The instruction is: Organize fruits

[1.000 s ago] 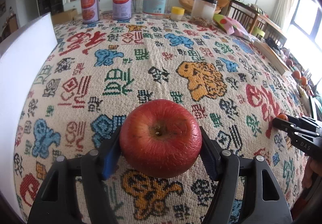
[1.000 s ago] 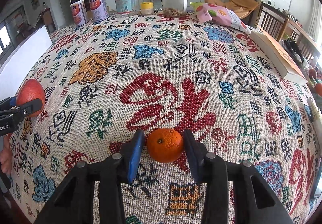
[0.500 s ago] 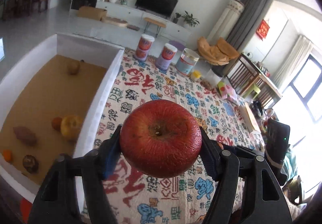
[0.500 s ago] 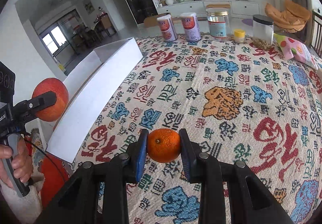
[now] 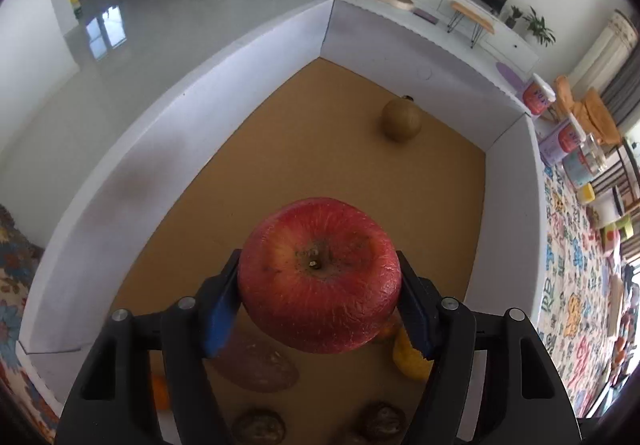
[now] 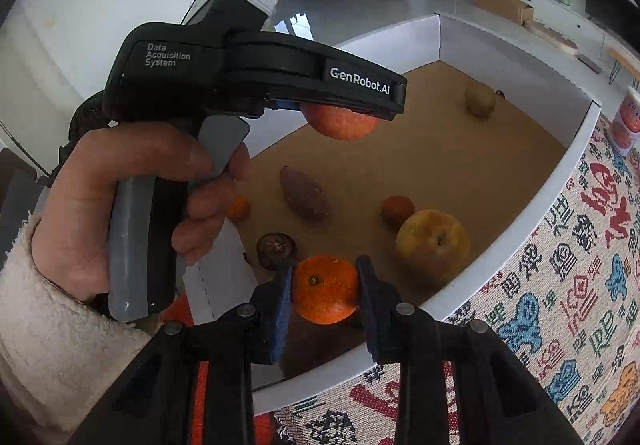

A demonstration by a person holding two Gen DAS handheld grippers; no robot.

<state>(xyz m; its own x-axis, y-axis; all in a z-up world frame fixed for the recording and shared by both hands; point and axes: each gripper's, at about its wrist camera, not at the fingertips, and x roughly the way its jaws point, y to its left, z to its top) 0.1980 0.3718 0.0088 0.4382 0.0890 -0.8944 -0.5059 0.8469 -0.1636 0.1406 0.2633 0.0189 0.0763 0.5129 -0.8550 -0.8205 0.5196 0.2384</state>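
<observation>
1. Pale glossy floor and a white TV unit lie behind a tabletop [image 6: 568, 285] covered in a cloth of coloured characters, on which stands a white-walled box [image 5: 506, 205] with a brown cardboard base.
2. A red apple [image 5: 319, 275], stem dimple facing the camera, is clamped in the left gripper [image 5: 318, 299]; its blue-padded jaws press on both sides, held above the box's base.
3. The right wrist view shows that same apple [image 6: 340, 121] under the black body of the left gripper, whose handle is squeezed by the person's left hand [image 6: 132, 201].
4. A small orange [image 6: 325, 289] is gripped in the right gripper [image 6: 325, 295], jaws closed narrowly on it, above the near part of the box.
5. On the box base lie a yellow apple [image 6: 434, 243], a small reddish fruit [image 6: 397, 209] just beside it, a brown sweet potato [image 6: 303, 195], a dark round fruit [image 6: 276, 245], and a small orange fruit [image 6: 239, 207] partly hidden by the fingers.
6. A brownish pear [image 5: 401, 121] sits apart near the far wall.
7. Printed cans [image 5: 554, 137] stand on the tabletop beyond the box.
</observation>
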